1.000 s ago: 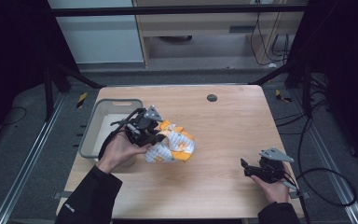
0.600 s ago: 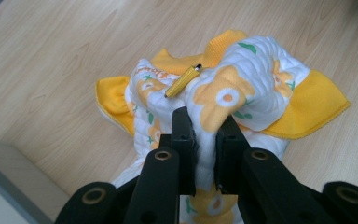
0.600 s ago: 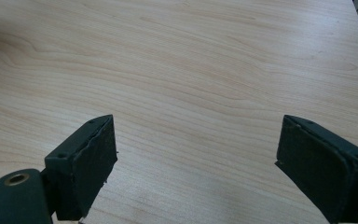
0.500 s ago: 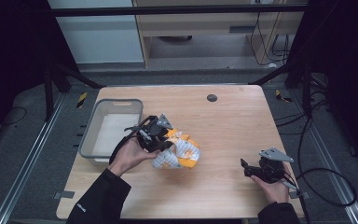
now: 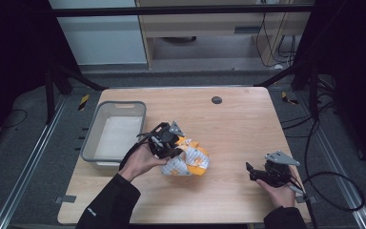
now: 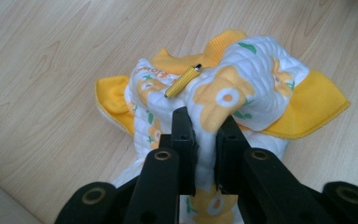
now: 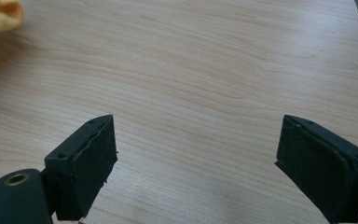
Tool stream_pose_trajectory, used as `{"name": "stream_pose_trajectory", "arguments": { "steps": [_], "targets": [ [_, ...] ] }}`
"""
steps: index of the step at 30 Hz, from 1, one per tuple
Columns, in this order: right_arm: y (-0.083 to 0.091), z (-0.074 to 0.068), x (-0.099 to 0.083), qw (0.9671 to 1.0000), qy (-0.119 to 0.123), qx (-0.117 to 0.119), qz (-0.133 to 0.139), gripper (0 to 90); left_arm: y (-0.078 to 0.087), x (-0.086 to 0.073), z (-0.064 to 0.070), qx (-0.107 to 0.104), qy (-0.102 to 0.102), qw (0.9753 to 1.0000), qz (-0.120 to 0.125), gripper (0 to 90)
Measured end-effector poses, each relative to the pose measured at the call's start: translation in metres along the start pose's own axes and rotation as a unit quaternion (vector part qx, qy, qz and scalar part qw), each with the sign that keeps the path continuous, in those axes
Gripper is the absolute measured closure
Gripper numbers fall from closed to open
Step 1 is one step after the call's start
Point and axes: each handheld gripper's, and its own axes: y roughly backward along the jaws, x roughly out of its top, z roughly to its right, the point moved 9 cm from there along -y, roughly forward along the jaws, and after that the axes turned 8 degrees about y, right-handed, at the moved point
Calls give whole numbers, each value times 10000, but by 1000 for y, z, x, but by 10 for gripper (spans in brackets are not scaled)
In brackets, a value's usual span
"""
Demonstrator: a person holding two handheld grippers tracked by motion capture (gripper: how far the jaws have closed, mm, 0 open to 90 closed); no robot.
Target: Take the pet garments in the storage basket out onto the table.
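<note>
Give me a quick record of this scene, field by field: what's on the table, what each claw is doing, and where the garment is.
surface: wooden table
garment: white quilted baby garment with yellow trim and flower print, bunched near the table's middle
left claw: shut on a fold of the garment
right claw: jaws wide apart, nothing between them, low over bare wood at the right
bin: grey bin at the table's left, beside the garment
other: dark round spot near the far edge

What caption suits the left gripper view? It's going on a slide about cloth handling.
Left tool shut on a fold of a white-and-yellow floral garment bunched on the wooden table.
</note>
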Motion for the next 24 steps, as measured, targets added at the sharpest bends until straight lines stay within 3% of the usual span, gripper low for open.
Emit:
{"name": "stream_pose_trajectory", "arguments": {
  "steps": [17,24],
  "targets": [
    [-1,1,0,10000,44,-22,0,119,-29,-3,13,-116,-173,9996,-181,802],
    [-1,0,-1,10000,47,-19,-8,118,-36,-9,16,-185,-201,9993,-241,755]
  ]
}}
